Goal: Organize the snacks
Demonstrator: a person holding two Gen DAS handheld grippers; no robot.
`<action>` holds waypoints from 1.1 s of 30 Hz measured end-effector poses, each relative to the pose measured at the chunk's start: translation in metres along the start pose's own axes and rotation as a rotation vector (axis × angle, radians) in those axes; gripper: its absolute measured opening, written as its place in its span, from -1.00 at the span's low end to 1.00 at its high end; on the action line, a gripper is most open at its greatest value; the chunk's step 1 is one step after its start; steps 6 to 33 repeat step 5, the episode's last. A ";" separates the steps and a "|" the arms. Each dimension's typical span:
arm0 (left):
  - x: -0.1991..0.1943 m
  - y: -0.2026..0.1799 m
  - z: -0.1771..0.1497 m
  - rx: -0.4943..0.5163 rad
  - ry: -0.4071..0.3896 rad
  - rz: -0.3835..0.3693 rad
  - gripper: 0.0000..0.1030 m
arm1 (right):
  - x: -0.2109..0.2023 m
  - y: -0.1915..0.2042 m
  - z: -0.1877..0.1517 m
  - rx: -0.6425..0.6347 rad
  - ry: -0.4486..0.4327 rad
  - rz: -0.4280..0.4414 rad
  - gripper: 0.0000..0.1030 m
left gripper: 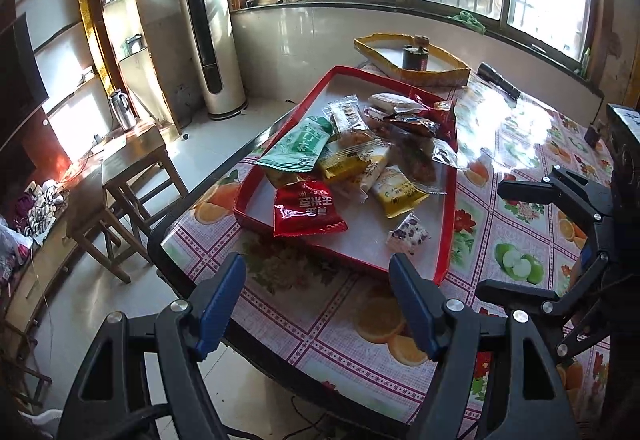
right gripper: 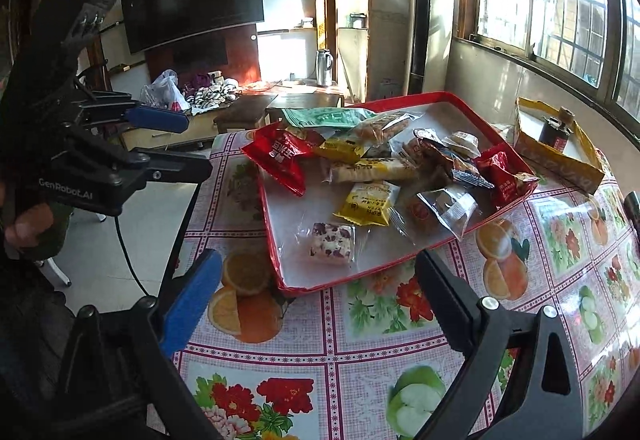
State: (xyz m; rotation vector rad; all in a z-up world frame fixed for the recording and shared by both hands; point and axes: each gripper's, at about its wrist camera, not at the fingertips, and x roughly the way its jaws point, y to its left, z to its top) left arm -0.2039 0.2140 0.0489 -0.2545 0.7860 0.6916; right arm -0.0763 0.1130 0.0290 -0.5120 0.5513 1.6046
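Observation:
A red tray [left gripper: 447, 240] on the fruit-print tablecloth holds a loose pile of snack packets. Among them are a red packet [left gripper: 306, 209] hanging over the tray's left rim, a green packet [left gripper: 300, 145], a yellow packet [left gripper: 398, 191] and a white nougat piece [left gripper: 409, 234] lying apart at the near end. My left gripper [left gripper: 316, 268] is open just short of the tray's near rim, nothing between its fingers. The right wrist view shows the same tray [right gripper: 272, 240], nougat [right gripper: 332, 244] and yellow packet [right gripper: 366, 203]. My right gripper [right gripper: 318, 264] is open over the near rim, empty.
A yellow cardboard box [left gripper: 440, 75] with a dark jar stands behind the tray, a black flashlight [left gripper: 500, 81] beside it. The table's dark edge [left gripper: 192, 199] runs along the left, with wooden stools [left gripper: 132, 163] on the floor beyond. A hand [right gripper: 28, 228] holds the left gripper [right gripper: 194, 143].

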 end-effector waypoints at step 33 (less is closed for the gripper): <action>-0.006 -0.001 0.001 0.020 -0.038 0.039 0.45 | 0.008 0.003 0.007 0.001 0.006 0.008 0.89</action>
